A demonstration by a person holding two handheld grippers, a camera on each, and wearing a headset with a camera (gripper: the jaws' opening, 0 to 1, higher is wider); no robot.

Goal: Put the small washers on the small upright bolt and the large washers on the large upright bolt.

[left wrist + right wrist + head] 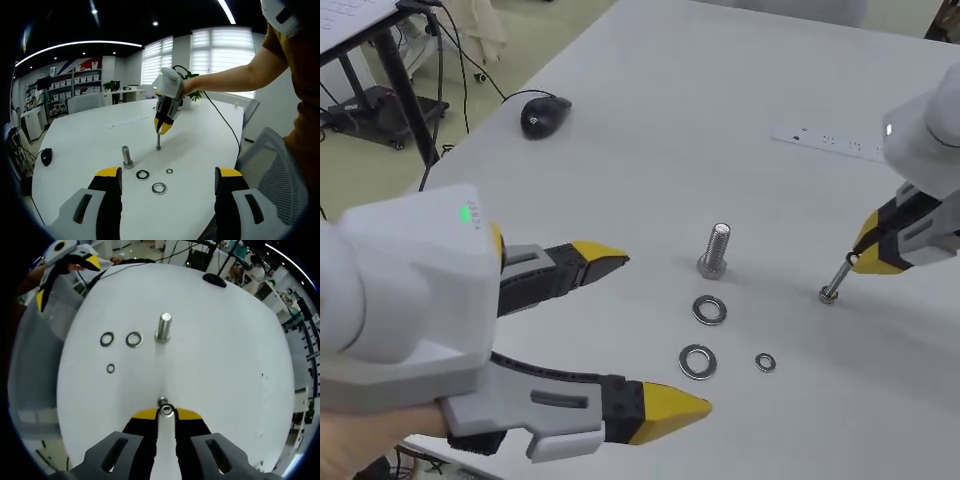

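R gripper (pixel 166 416): jaws nearly closed, pinching held small washer (pixel 166 410) at top of small bolt (pixel 834 282). Jaw tips hide whether it's over the threads. L gripper (pixel 660 333): jaws wide apart, nothing in them, by table's (pixel 650 120) near edge. Large bolt (pixel 717 250) upright, bare. Far large washer (pixel 709 309) just beside its base, near large washer (pixel 698 361) and loose small washer (pixel 765 362) flat close by. Open room btwn the bolts.

A white table (pixel 650 120) is bearing a large bolt (pixel 717 250), two large washers (pixel 709 309) and a small washer (pixel 766 362) just ahead of the jaws of the left gripper (pixel 666 333).
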